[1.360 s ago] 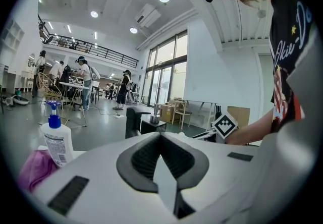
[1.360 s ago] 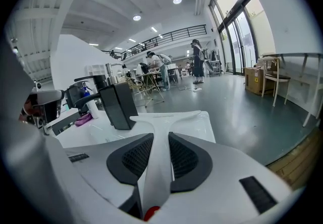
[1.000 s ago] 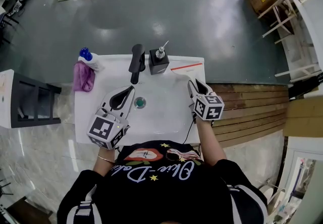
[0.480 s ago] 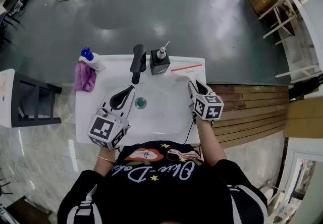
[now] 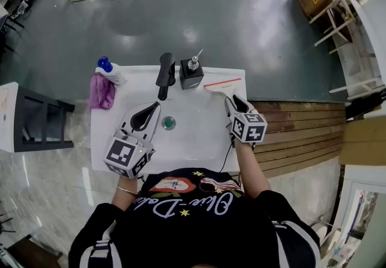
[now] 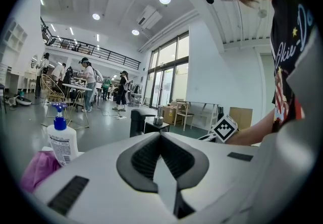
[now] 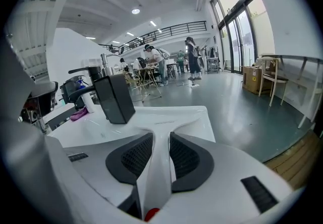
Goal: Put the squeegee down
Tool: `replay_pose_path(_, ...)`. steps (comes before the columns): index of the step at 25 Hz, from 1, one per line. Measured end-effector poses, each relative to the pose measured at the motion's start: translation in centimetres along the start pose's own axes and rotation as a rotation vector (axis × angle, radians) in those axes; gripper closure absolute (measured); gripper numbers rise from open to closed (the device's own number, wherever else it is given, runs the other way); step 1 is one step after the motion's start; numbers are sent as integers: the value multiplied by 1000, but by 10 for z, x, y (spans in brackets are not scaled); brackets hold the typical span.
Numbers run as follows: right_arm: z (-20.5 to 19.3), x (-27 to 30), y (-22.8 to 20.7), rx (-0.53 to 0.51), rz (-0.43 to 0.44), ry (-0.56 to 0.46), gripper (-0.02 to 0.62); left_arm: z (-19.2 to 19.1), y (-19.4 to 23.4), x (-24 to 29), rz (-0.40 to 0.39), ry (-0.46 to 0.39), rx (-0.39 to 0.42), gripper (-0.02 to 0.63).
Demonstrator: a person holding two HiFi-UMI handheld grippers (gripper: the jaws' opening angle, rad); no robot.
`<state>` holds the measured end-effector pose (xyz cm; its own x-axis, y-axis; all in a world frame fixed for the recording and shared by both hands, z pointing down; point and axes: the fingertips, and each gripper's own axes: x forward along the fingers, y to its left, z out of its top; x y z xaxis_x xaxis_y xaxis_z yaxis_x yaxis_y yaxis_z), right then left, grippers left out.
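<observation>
Seemingly close to done, not finished: gripping white plastic squeegee (image 5: 223,83) with red-edged blade by its handle in right tongs (image 5: 233,100), blade at rear right corner of white sink tabletop (image 5: 108,131), contact unclear. Pinched together and empty: left tongs (image 5: 158,104). Remaining: settle, release.

Not much that can be read here. Cursive white lettering is printed across the black shirt (image 5: 181,203), just off the near edge of the white surface (image 5: 199,146). Roughly "Okie-Do…" can be made out. Print on the spray bottle (image 5: 108,70) label, at the surface's far left corner, is too small. Square coded markers are carried by the left hand-held gripper (image 5: 155,107) and right hand-held gripper (image 5: 232,99), over the surface.
</observation>
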<state>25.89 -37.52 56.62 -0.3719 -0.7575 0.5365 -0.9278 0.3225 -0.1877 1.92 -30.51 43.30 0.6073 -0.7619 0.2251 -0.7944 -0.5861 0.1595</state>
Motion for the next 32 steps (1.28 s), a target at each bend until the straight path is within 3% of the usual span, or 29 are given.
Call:
replay_pose_path(11,15,-9,-6,-32,-36,-64,483,2,-2,2,-12,-8,-1,614)
replay_pose_path(16,23,-17,-4,-56,-45,-94,519,2,-5,2,-18,-10,4,614)
replay_pose_path(20,30,-24,1,-63,-36,-131,591,1,-7,1,-24,-12,7,614)
replay_pose_path(32,41,-52,5,-50,-50,-199,594,3,-21,0,-71,-22,26,614)
